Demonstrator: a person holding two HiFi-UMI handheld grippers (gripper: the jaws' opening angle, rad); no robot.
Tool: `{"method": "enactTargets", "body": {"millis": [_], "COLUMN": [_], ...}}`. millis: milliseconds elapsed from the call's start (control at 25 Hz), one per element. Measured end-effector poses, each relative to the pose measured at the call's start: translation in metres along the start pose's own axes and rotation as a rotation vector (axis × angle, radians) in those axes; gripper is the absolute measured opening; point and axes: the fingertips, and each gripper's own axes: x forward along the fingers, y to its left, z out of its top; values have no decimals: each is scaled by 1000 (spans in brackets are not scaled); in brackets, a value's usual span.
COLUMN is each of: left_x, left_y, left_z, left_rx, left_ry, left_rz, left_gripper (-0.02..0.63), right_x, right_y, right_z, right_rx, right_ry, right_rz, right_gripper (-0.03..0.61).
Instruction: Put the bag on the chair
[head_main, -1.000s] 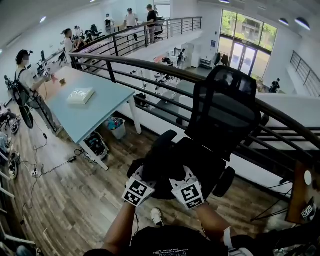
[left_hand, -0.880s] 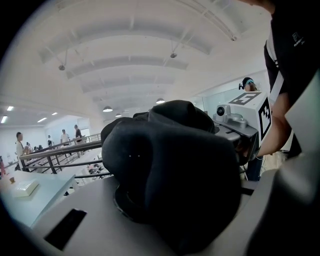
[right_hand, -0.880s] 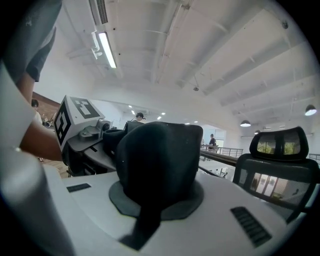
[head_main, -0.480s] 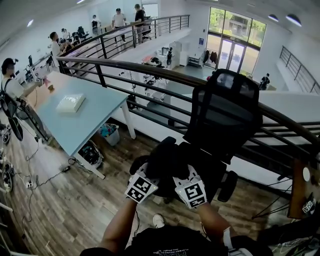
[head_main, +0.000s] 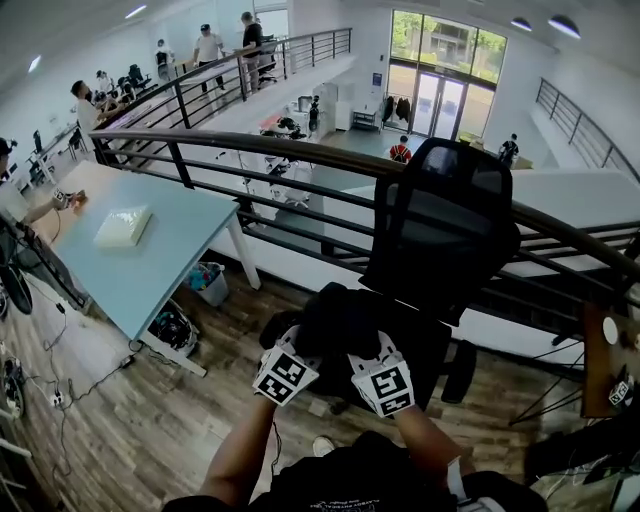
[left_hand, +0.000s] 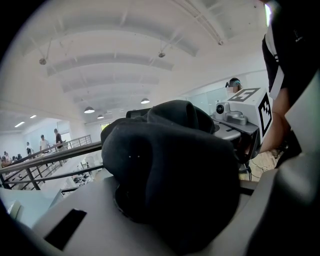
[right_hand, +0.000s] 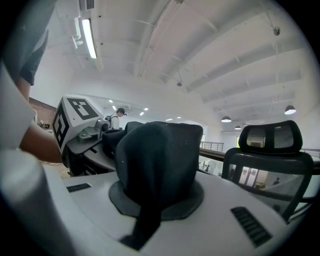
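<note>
Both grippers hold a black fabric bag (head_main: 340, 322) in front of a black mesh-backed office chair (head_main: 450, 225). The bag hangs over the front of the chair seat (head_main: 425, 345); I cannot tell whether it rests on it. In the head view my left gripper (head_main: 303, 350) is shut on the bag's near left side. My right gripper (head_main: 365, 350) is shut on its near right side. The left gripper view is filled with bunched black bag (left_hand: 170, 175) between the jaws. In the right gripper view a fold of the bag (right_hand: 157, 165) is pinched, and the chair back (right_hand: 270, 145) stands at the right.
A dark metal railing (head_main: 300, 150) runs behind the chair along the mezzanine edge. A light blue table (head_main: 150, 260) with a white packet stands at the left, bins and cables under it. Several people are at the far left and back. Wooden floor lies below.
The view has drifted, so the table slid left and the chair sits more central. Both grippers keep their hold on the bag, now slightly nearer the seat.
</note>
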Motion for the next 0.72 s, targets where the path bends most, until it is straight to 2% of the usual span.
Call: {"method": "enactTargets", "body": {"millis": [200, 440, 720], "left_x": [32, 72, 126], "left_y": [5, 13, 27], "left_z": [21, 12, 36], "left_rx": [14, 22, 19], "left_ry": [-16, -13, -23], "left_rz": [-52, -87, -130], "left_gripper": [57, 57, 57], "right_x": [-1, 12, 20], "right_y": [-40, -71, -128], "right_z": [1, -24, -23], "right_rx": [-5, 1, 15], "right_ry": [23, 29, 34], "right_rz": [-60, -89, -123], "right_gripper": [35, 35, 35]}}
